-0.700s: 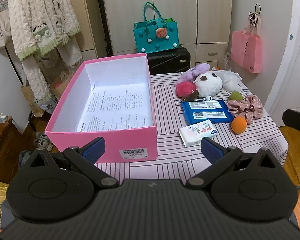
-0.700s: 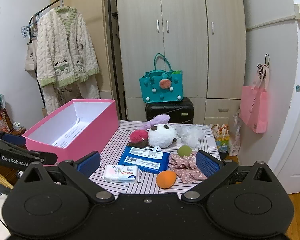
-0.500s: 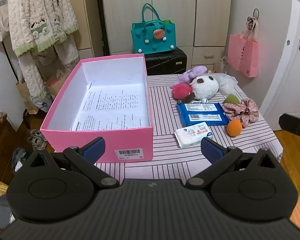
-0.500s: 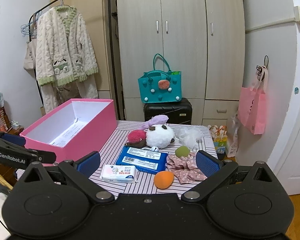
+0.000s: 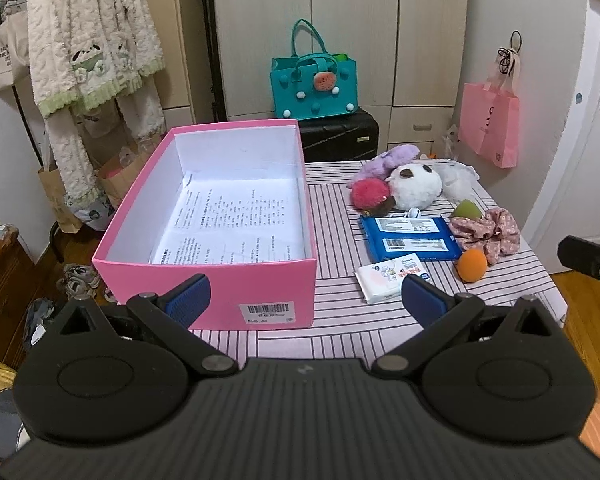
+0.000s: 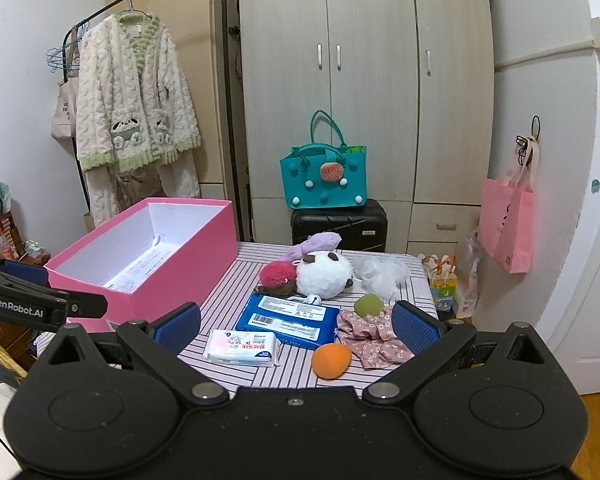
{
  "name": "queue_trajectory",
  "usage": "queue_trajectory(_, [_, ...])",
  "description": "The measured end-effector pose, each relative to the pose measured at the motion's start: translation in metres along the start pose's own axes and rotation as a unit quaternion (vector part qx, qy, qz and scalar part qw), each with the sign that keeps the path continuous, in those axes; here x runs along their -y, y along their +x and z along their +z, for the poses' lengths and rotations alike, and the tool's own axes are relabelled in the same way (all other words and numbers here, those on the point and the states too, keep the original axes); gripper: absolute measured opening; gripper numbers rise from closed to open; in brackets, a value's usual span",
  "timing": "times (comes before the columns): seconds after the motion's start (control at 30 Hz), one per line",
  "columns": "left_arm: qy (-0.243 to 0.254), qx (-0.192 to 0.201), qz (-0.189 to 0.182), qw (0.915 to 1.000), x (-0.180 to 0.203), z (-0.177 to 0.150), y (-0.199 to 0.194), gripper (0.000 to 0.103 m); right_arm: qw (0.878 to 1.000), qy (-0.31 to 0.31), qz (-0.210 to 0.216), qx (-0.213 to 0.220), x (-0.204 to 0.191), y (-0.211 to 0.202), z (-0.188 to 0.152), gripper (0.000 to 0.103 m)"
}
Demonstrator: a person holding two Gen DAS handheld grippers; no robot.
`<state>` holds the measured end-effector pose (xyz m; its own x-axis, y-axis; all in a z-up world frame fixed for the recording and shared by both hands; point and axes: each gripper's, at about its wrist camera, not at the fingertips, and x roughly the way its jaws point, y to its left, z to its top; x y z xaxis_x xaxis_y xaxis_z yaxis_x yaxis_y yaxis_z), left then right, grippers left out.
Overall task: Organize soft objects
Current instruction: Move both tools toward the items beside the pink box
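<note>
The soft things lie in a loose cluster on the striped table (image 6: 228, 280), ahead of the right gripper (image 6: 296, 326) and ahead and to the right of the left gripper (image 5: 306, 300). Nearest the right gripper, just in front of its spread fingers, are a white tissue pack (image 6: 244, 347) and an orange sponge (image 6: 331, 360), near each other but apart. Beyond them a blue wipes pack (image 6: 288, 320) lies flat, with a pink flowered scrunchie (image 6: 374, 338) beside it on the right and a green sponge (image 6: 369, 305) at the scrunchie's far edge. Farther off sit a white plush panda (image 6: 324, 274), a red fuzzy ball (image 6: 278, 274) touching its left side, a purple plush (image 6: 320, 242) behind them, and a wispy white tuft (image 6: 380, 274) to the panda's right.

Directly ahead of the left gripper stands a pink box (image 5: 212, 216), open on top, with printed paper (image 5: 236, 224) lying on its bottom; it holds none of the soft things.

Both grippers stand wide, with nothing between their blue pads; each hangs short of the table's near edge, touching nothing.

Behind the table a teal bag (image 6: 324, 178) rests on a black suitcase (image 6: 340, 224) in front of a wardrobe (image 6: 364, 80). A fluffy robe (image 6: 136, 120) hangs on a rack to the left, and a pink bag (image 6: 508, 224) hangs on the right.
</note>
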<state>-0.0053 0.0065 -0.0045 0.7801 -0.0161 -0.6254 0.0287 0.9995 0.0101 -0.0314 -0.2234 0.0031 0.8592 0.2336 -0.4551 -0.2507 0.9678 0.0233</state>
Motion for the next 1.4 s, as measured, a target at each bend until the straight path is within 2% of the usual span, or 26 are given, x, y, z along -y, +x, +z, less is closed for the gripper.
queue_trajectory(0.13, [-0.007,0.005,0.010,0.9999,-0.003,-0.002,0.001,0.103,1.000,-0.003,0.001,0.002,-0.002,-0.002,0.000,0.103])
queue_trajectory(0.37, [-0.014,0.005,-0.003,0.9999,-0.006,-0.004,0.001,0.103,1.000,-0.002,0.004,0.006,-0.001,-0.004,-0.002,0.103])
queue_trajectory(0.77, [0.002,0.009,-0.003,1.0000,-0.005,-0.002,-0.004,0.103,1.000,-0.008,0.005,0.010,-0.001,-0.004,-0.002,0.103])
queue_trajectory(0.93, [0.018,0.021,-0.003,0.9996,0.001,0.003,-0.006,0.103,0.999,-0.030,-0.002,0.019,0.003,-0.003,-0.003,0.103])
queue_trajectory(1.07, [0.026,0.027,-0.016,0.9992,0.009,0.006,-0.004,0.103,0.999,-0.041,-0.003,0.027,0.011,0.002,-0.010,0.103])
queue_trajectory(1.23, [0.027,0.030,-0.051,0.9979,0.021,0.006,0.008,0.103,0.996,-0.058,0.026,0.063,0.025,0.010,-0.026,0.103])
queue_trajectory(1.4, [0.037,0.029,-0.079,0.9958,0.040,0.007,0.025,0.102,0.996,-0.075,0.026,0.050,0.031,0.027,-0.037,0.101])
